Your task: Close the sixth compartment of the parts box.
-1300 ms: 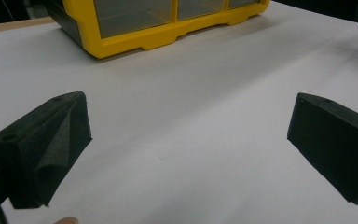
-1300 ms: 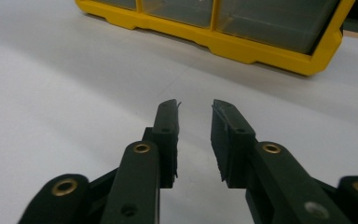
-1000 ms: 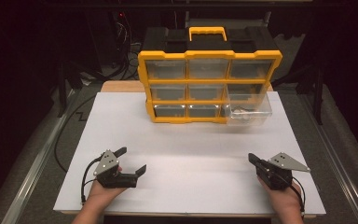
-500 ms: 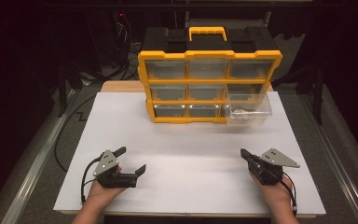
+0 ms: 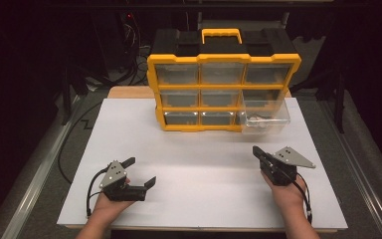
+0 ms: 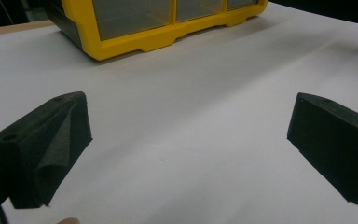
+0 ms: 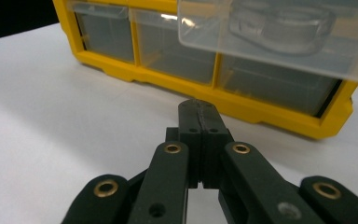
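Clear drawer [image 7: 279, 32], close-up ring [image 7: 279, 28] inside

1. The right tongs [image 7: 200, 114] rise from six o'clock, their two black jaws pressed together with nothing between them.
2. Beyond them, toward twelve o'clock, stands a yellow drawer cabinet [image 7: 261, 109] on the white worktop [image 7: 51, 121].
3. At one o'clock a clear drawer [image 7: 279, 35] juts out from it, with a roundish clear item inside.
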`<act>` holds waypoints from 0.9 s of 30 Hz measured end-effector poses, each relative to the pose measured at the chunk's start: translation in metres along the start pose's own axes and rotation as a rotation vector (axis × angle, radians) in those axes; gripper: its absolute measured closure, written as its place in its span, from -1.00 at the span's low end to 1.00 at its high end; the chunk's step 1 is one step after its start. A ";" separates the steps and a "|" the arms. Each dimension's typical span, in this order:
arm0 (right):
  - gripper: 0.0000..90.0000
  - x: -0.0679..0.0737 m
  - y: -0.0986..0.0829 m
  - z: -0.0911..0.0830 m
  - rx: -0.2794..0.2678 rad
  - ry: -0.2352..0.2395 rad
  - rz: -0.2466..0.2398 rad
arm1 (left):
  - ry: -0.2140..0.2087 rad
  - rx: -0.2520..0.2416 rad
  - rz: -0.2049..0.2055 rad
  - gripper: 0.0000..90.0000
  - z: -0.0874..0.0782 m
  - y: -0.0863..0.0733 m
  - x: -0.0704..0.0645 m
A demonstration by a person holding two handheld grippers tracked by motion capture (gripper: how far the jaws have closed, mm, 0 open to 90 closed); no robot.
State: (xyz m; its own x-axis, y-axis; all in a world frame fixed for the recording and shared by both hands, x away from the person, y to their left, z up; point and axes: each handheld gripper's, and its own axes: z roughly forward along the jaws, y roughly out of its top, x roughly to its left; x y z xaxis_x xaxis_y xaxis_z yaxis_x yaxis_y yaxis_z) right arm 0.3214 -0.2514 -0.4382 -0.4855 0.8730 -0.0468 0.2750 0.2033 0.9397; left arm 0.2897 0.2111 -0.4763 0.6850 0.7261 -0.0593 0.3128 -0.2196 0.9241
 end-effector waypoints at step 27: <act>1.00 -0.012 0.053 -0.009 -0.084 -0.090 -0.022 | -0.013 -0.004 0.006 -0.98 0.000 0.000 0.000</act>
State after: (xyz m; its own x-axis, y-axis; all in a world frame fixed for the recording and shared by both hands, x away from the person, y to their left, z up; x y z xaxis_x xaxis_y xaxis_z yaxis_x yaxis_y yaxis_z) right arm 0.3350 -0.2551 -0.3846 -0.4135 0.9056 -0.0946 0.1927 0.1886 0.9630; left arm 0.2893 0.2112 -0.4761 0.6957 0.7159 -0.0583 0.3058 -0.2217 0.9259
